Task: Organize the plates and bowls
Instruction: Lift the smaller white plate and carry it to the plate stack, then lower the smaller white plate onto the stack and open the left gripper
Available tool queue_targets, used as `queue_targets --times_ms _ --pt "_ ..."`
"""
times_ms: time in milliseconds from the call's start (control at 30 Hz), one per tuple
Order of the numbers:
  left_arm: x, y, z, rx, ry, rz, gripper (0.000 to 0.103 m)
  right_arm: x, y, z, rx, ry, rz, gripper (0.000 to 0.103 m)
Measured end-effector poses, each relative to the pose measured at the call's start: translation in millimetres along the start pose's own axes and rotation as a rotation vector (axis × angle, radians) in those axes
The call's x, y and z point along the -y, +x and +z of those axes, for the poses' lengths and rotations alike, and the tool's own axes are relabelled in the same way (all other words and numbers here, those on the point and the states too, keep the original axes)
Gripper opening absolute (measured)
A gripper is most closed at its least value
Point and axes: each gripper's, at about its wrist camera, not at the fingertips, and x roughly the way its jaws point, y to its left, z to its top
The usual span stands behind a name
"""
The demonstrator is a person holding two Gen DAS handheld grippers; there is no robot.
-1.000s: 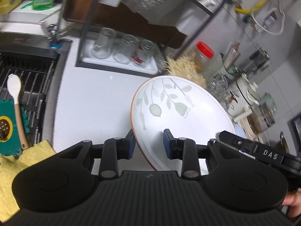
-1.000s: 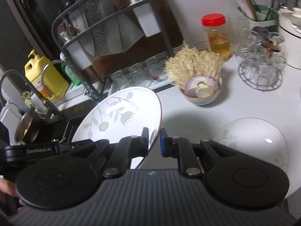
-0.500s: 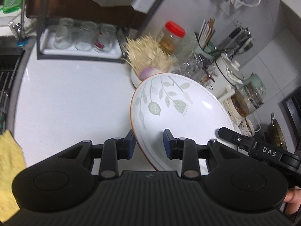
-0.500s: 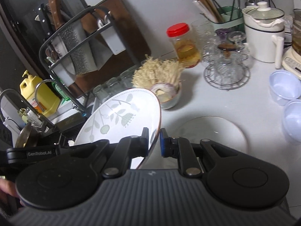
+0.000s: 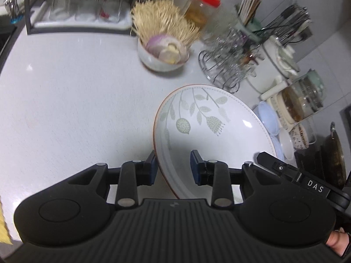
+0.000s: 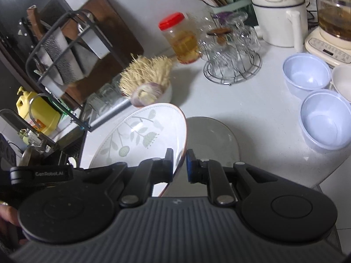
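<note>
white letters reading "das" mark the black arm at the lower right of the left wrist view, and "genrobot.ai" is printed on the black arm at the lower left of the right wrist view. the round white ceramic plate with grey-green leaf and seed-head print and a thin brown rim (image 5: 210, 129) (image 6: 140, 138) is held tilted above the white speckled countertop (image 5: 72, 100), gripped from both sides: the left gripper (image 5: 173, 167) has its blue-padded jaws closed on the near rim, and the right gripper (image 6: 179, 164) pinches the opposite rim. a second round plate (image 6: 210, 140) lies flat on the counter just beyond the right gripper, near two pale blue plastic bowls (image 6: 325, 119).
</note>
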Motion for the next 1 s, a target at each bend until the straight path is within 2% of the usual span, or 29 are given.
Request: queue_targets --times_ms 300,533,767,867,1000 --pt "22 47 4 -0.066 0.0 0.076 0.036 34 24 9 -0.04 -0.062 -0.009 0.015" --pt "26 68 1 -0.115 -0.007 0.13 0.036 49 37 5 -0.068 -0.092 -0.02 0.015" --pt "29 79 2 -0.137 -0.036 0.141 0.036 54 40 4 -0.061 -0.121 -0.051 0.015" --pt "32 83 2 -0.154 -0.029 0.15 0.036 57 45 3 -0.073 -0.123 -0.064 0.015" --pt "43 89 1 -0.167 0.032 0.177 0.036 60 49 2 -0.073 -0.125 -0.077 0.015"
